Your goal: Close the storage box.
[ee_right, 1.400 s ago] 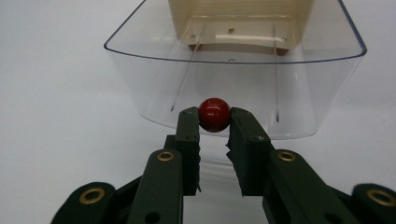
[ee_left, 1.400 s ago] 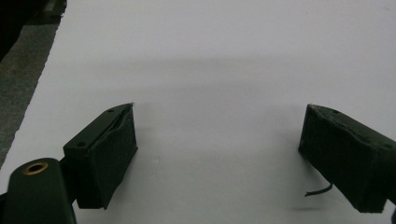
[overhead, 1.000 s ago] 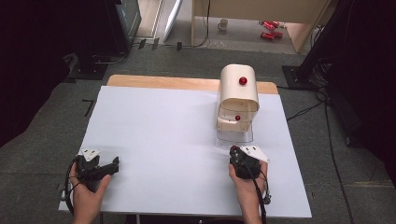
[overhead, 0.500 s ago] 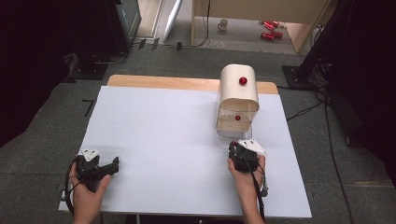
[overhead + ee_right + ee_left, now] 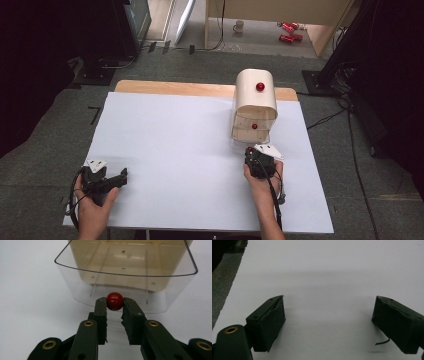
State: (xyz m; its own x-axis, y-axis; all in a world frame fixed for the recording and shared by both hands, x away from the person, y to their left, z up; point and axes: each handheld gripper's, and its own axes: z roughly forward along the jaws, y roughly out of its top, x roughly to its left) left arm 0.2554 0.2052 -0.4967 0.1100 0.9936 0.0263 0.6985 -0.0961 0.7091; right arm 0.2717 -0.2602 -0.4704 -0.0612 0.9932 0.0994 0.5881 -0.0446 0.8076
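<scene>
The right gripper [image 5: 114,305] pinches the red knob [image 5: 115,301] of the clear drawer [image 5: 125,277] at 12 o'clock; next, probably a straight pull. The left gripper [image 5: 328,322] has its fingers spread over the counter [image 5: 175,145].

It looked like a lab or recording studio: a white-covered worktop [image 5: 175,150] stood on grey carpet [image 5: 45,150], ringed by black curtains [image 5: 30,60], stand bases [image 5: 100,75] and loose cables [image 5: 325,117], with a mug [image 5: 239,25] on the floor.
</scene>
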